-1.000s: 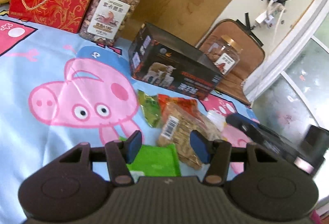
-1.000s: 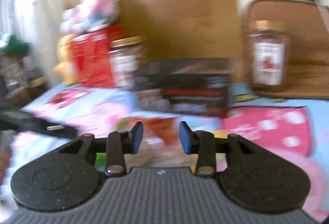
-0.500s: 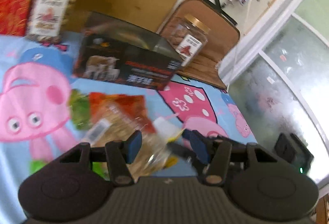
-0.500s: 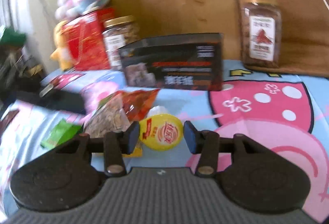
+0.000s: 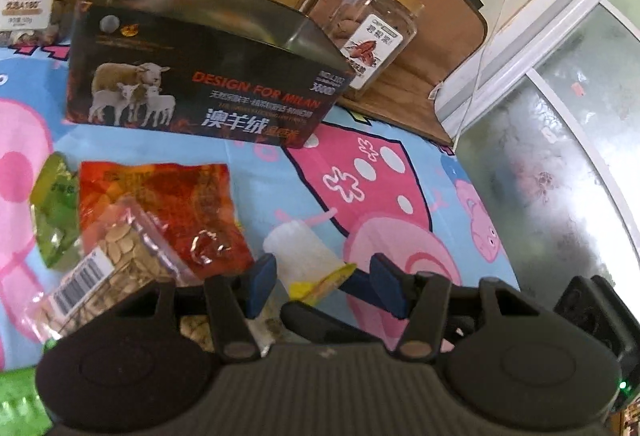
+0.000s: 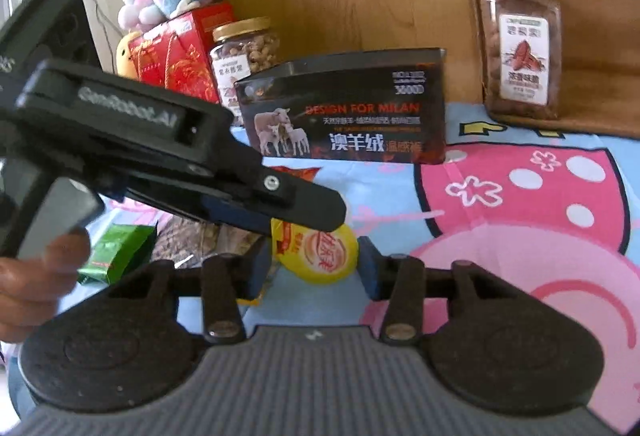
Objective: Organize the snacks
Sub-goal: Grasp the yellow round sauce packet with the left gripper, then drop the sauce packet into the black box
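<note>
Cartoon sheet underneath; both hand-held grippers, left and right, open around the yellow-lidded jelly cup.

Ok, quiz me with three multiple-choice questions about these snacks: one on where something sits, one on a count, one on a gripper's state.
1. Where is the yellow-lidded cup?
A. between the right hand-held gripper's fingers
B. on the black box

2. How many gold-lidded jars show in the right wrist view?
A. two
B. four

3. The right hand-held gripper's jaws are:
A. open
B. clamped on a jar

Answers: 1 A, the cup sits between the blue pads; 2 A, one beside the red box, one on the brown mat; 3 A, gaps flank the cup.
</note>
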### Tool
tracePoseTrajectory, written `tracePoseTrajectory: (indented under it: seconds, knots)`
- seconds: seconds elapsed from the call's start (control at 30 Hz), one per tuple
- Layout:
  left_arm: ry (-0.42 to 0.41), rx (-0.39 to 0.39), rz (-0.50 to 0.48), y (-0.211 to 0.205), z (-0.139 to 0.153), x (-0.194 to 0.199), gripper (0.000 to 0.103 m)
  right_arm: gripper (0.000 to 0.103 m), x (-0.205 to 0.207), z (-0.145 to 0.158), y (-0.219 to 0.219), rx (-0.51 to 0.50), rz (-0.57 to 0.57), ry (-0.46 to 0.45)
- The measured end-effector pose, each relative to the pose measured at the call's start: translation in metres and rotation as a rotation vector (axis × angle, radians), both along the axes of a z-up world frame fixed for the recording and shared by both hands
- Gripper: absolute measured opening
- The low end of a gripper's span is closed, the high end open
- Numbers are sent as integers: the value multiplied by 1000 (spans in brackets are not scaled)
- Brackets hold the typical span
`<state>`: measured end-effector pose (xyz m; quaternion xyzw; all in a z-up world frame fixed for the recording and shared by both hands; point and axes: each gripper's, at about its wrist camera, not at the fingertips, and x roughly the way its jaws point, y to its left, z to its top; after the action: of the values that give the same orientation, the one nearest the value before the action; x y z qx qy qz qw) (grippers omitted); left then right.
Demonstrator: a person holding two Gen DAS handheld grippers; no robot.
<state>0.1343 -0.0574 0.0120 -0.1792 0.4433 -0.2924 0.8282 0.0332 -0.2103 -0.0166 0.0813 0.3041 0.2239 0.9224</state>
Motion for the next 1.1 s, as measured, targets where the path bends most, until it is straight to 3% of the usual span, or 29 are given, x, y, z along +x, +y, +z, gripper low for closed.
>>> tracePoseTrajectory:
  seconds: [0.17, 0.33, 0.57, 0.83, 0.93, 1.1]
  knots:
    - [-34, -7, -44, -10, 12, -6, 48, 46, -16, 9, -6, 28, -63, -63]
    - [-177, -21, -23, 0, 49, -9, 48, 46, -18, 40, 2, -16, -70, -206]
    - [-236, -29, 109, 45, 76, 42, 48, 46, 46, 65, 43, -84, -17, -341]
    - [-170, 4, 242, 73, 57, 105, 48, 48, 124, 53, 81, -86, 24, -237]
    - [-175, -13, 250, 84, 55, 99, 49, 49, 120, 50, 75, -60, -10, -205]
    - [-207, -64, 221, 99, 57, 59, 51, 49, 83, 48, 32, 102, -50, -128]
